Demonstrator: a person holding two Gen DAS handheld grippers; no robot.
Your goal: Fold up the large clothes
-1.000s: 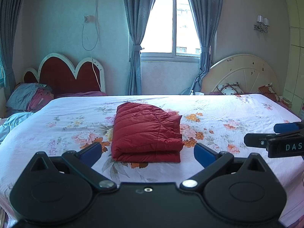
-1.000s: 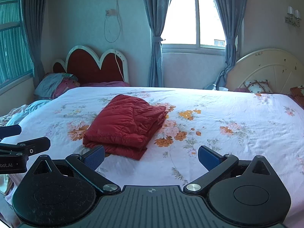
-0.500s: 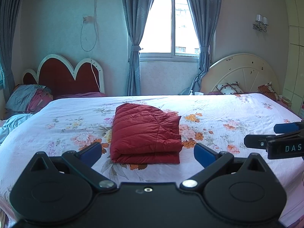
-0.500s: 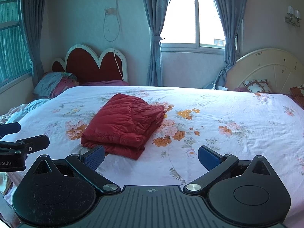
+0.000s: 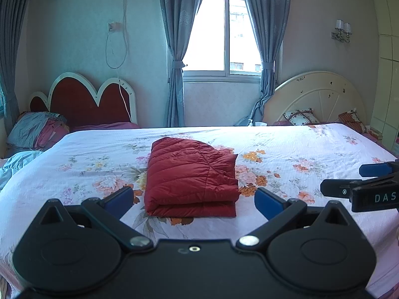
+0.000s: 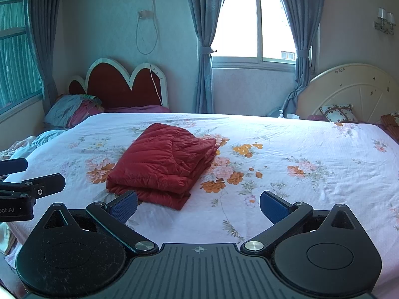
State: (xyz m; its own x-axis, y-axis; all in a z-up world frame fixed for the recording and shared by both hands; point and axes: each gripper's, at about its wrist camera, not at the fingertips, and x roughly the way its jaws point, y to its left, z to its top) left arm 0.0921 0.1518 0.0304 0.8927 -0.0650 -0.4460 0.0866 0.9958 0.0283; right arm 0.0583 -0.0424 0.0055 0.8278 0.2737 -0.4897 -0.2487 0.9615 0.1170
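Observation:
A red quilted jacket [image 5: 192, 177] lies folded into a thick rectangle on the floral bedsheet [image 5: 311, 149], near the middle of the bed; the right wrist view shows the jacket [image 6: 162, 164] left of centre. My left gripper [image 5: 193, 203] hovers open just in front of the jacket's near folded edge, nothing between its blue pads. My right gripper [image 6: 198, 205] is also open and empty, to the right of the jacket's near corner. Each gripper shows at the edge of the other's view: the right gripper [image 5: 361, 179], the left gripper [image 6: 25, 177].
A red heart-shaped headboard [image 5: 92, 99] with piled bedding [image 5: 37, 132] stands at the back left. A cream round headboard [image 5: 316, 97] with a patterned cushion [image 5: 300, 117] is at the back right. A curtained window [image 5: 222, 32] is behind the bed.
Both views have crept slightly back and up from the bed; the jacket sits a touch lower-left in frame. The jacket itself has not moved and both grippers stay open.

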